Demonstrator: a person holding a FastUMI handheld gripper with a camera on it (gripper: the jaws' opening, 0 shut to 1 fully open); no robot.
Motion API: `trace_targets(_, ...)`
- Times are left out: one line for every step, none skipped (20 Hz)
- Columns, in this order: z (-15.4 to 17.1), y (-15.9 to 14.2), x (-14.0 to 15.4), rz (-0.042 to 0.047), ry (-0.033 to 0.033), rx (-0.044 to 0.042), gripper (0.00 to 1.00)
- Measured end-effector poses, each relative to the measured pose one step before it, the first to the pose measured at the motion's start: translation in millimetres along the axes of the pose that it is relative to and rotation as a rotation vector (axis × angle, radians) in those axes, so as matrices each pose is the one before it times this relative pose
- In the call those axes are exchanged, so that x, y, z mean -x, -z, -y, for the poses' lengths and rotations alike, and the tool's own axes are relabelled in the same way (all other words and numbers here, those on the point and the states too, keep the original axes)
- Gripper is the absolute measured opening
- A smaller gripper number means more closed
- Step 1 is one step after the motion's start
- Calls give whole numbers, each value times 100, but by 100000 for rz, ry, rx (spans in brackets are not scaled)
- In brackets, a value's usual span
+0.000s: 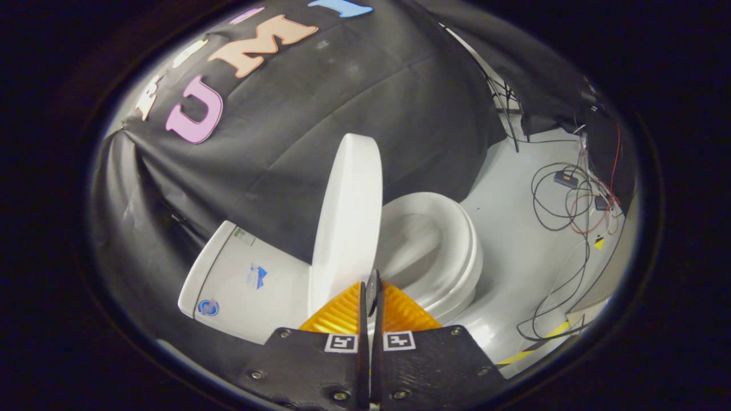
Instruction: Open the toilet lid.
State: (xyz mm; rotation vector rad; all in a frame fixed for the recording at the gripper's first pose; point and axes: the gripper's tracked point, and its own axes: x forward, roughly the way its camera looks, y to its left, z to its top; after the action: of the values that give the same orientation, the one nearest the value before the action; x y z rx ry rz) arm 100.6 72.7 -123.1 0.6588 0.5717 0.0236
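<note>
The lid [348, 217] stood raised at twelve o'clock of the gripper [371, 297], fingers pinched together on its edge. Bowl [451, 257] lay at two o'clock. Next, I'd judge: tip it back, release.

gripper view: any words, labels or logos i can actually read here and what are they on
No text here can be read.
Toilet tank: three stickers, round blue, small blue and pale corner label, all too blurred.
Gripper, shut on the raised lid: two square black-and-white markers, patterns, not words.
</note>
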Motion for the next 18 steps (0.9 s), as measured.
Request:
trace_targets(-273, 14, 216, 313, 319, 852, 2)
trace_targets(-143, -47, 122, 324, 573, 850, 2)
trace_targets(-280, 0, 219, 208, 365, 909, 2)
trace_targets(-308, -154, 176, 312, -3, 672, 2)
trace_targets(-332, -77, 43, 154, -225, 729, 2)
trace_targets(-314, -106, 93, 329, -412, 978, 2)
trace_targets(-280, -102, 110, 340, -178, 1316, 2)
trace_targets(-332, -129, 126, 256, -18, 1735, 2)
trace_targets(-474, -143, 213, 307, 160, 1911, 2)
trace_targets(-406, -173, 175, 233, 170, 1782, 2)
trace_targets(-447, -58, 184, 392, 68, 1741, 2)
trace_targets(-389, -146, 135, 104, -68, 1382, 2)
trace_targets(-279, -33, 46, 425, -258, 949, 2)
trace_targets(-348, -65, -26, 31, -343, 559, 2)
trace_targets(-297, -115, 199, 477, -369, 513, 2)
trace_targets(-288, -176, 183, 7, -345, 555, 2)
trace_targets(-259, -105, 94, 342, -272, 583, 2)
trace_targets(-186, -62, -7, 90, -161, 761, 2)
